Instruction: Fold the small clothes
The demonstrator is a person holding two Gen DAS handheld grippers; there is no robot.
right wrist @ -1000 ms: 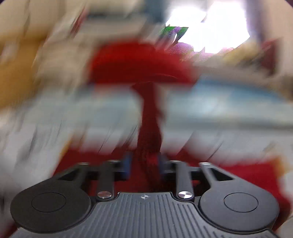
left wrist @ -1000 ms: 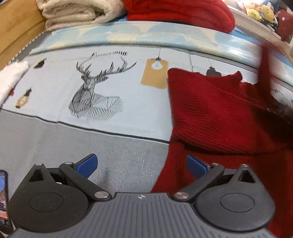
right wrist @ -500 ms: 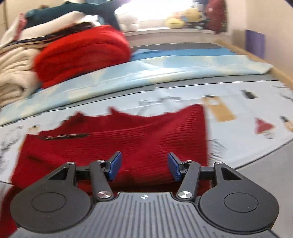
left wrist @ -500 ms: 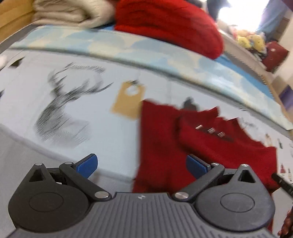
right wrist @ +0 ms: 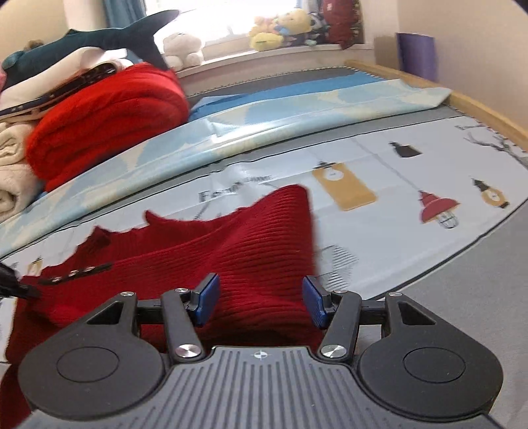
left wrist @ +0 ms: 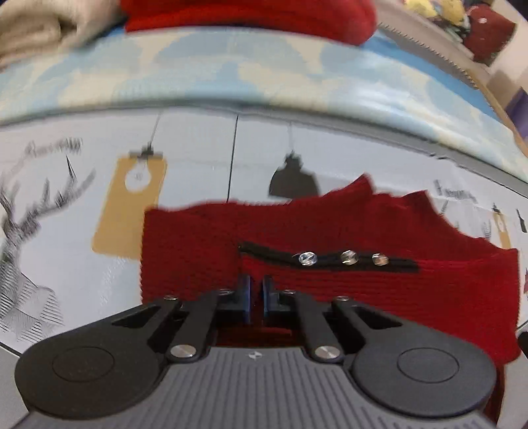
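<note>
The sweater (left wrist: 330,283), dark red ribbed knit, lies partly folded on the printed sheet (left wrist: 198,158). In the left wrist view it fills the centre and the 3 o'clock side. A black trim strip (left wrist: 326,259) with three clear beads runs across it just above centre.

Left gripper (left wrist: 255,293): the blue pads (left wrist: 245,290) are drawn almost together, leaving only a narrow slit. They sit low over the sweater, just below the near end of the trim. Whether knit is pinched between them cannot be told.

Right gripper (right wrist: 260,302): jaws stand spread about halfway, with the blue pads (right wrist: 208,297) apart. A raised fold of the sweater (right wrist: 257,250) lies between them, and neither pad presses on it. In this view the sweater spreads from centre toward 9 o'clock.

At 10 o'clock in the right wrist view, a folded red blanket (right wrist: 105,118) rests beside cream blankets (right wrist: 13,171). A plush shark (right wrist: 99,36) lies on top of the pile. Plush toys (right wrist: 280,29) line the windowsill at 12 o'clock.
</note>
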